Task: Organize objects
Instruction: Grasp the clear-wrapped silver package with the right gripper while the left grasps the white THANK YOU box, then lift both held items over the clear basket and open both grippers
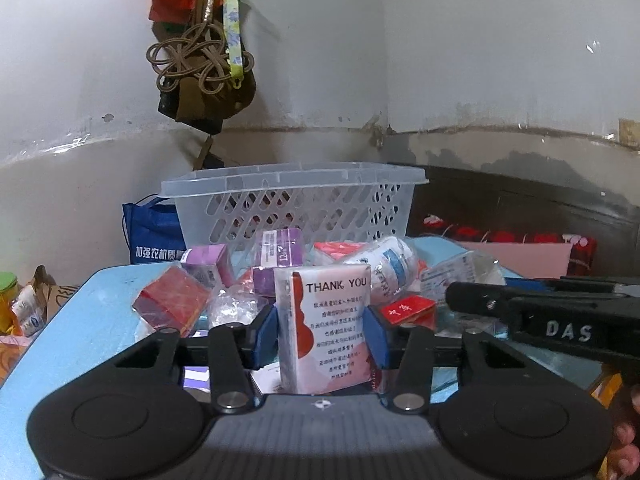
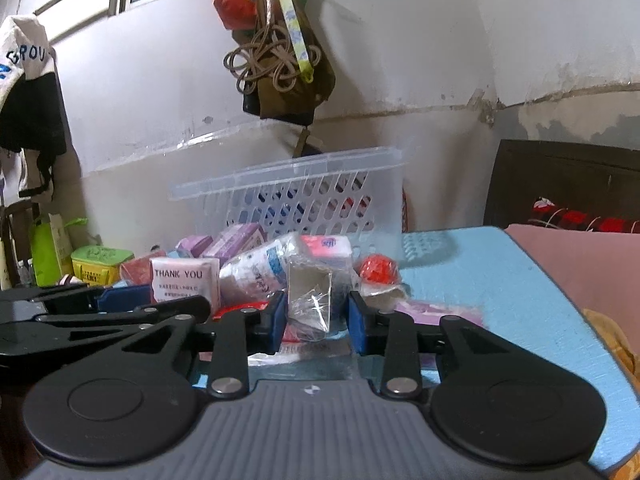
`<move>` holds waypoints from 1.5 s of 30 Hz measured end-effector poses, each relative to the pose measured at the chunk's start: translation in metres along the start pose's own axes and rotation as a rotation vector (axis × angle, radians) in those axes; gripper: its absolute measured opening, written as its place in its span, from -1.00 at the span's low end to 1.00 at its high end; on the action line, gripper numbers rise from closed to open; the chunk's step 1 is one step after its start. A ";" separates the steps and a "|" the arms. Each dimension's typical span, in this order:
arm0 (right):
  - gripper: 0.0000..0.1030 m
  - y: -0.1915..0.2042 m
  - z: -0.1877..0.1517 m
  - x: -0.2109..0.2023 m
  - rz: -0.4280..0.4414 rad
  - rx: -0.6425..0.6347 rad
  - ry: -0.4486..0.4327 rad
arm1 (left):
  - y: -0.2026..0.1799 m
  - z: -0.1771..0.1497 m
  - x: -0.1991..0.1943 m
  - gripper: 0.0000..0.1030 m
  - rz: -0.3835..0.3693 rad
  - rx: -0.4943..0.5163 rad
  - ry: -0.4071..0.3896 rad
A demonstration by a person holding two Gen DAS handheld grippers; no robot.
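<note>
The left gripper point(image 1: 325, 334) jaws clench the upright "THANK YOU" packet point(image 1: 326, 320) at the pile's near edge; the right gripper point(image 2: 316, 316) jaws clench a clear-wrapped packet point(image 2: 310, 300). Both probably belong in the basket point(image 1: 294, 200) beyond, on the desk point(image 1: 80, 320).

The right claw point(image 2: 317, 322) pinches a clear-wrapped packet point(image 2: 310, 300) between its blue pads, low over the blue table point(image 2: 500, 280). Behind the heap of small boxes stands a clear slotted basket point(image 2: 304, 196). The left claw point(image 2: 120, 298) grips a THANK YOU packet point(image 2: 185, 282).
</note>
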State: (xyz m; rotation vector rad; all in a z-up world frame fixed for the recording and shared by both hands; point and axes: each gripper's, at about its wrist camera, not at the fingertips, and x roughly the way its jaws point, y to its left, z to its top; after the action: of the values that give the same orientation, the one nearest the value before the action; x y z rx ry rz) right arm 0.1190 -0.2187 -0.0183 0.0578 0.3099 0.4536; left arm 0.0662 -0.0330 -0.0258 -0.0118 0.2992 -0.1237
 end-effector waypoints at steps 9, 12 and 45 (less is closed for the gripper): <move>-0.31 -0.006 0.011 -0.010 -0.002 0.015 -0.040 | 0.011 0.002 -0.009 -0.17 0.002 -0.011 -0.041; -0.31 -0.007 0.011 -0.008 -0.001 0.018 -0.035 | 0.012 0.002 -0.011 -0.22 0.004 -0.012 -0.052; -0.31 -0.010 0.157 0.061 0.086 -0.089 -0.163 | 0.063 0.147 0.054 -0.36 0.021 -0.020 -0.217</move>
State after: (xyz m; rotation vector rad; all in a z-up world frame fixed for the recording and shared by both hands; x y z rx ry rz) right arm 0.2238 -0.1990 0.1124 0.0215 0.1274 0.5439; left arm 0.1681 0.0221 0.0965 -0.0419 0.0842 -0.0980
